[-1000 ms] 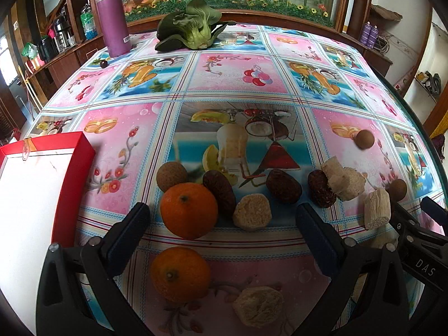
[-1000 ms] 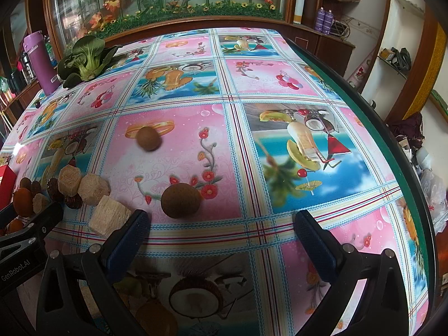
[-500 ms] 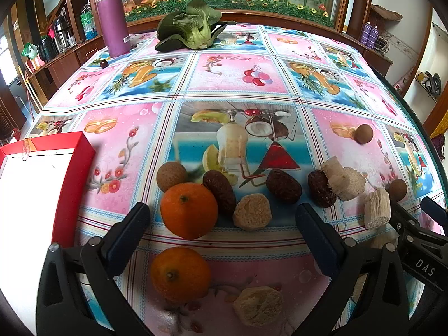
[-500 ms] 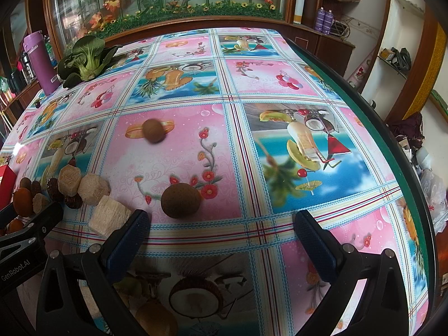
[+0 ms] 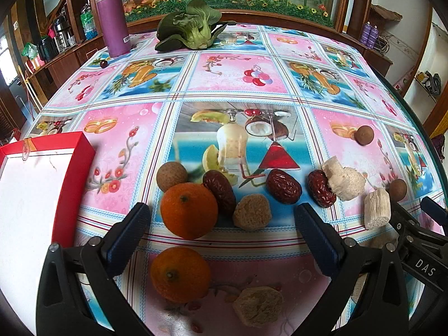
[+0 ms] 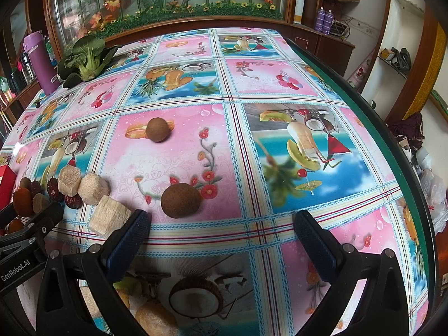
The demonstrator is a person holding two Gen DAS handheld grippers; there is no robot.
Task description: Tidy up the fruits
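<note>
A table covered by a fruit-printed tablecloth (image 5: 232, 78) fills both views. At its left edge a red box (image 5: 72, 184) with a white inside is seen, and everything else is placed relative to it. Far beyond the box, at the back of the table, a purple flask (image 5: 112, 16) stands upright, with a leafy green vegetable (image 5: 193, 30) lying to its right.

Just right of the box, two oranges are found: the farther orange (image 5: 189, 210) touches a round brown fruit (image 5: 171, 172) and a red date (image 5: 219, 190), while the nearer orange (image 5: 180, 274) lies apart, between the fingers of the left gripper (image 5: 221, 235), whose jaws are spread wide and hold nothing. Further right of the box, a beige lump (image 5: 252, 211), a second date (image 5: 283, 186), and a third date (image 5: 321, 191) pressed against pale cut chunks (image 5: 344, 180) are laid out in a loose row. Another beige lump (image 5: 259, 305) is seen near the lower frame edge.

Farthest from the box, a brown fruit (image 6: 181, 200) lies just ahead of the right gripper (image 6: 221, 232), which is likewise wide open and empty. A smaller brown fruit (image 6: 157, 129) rests well beyond it.
</note>
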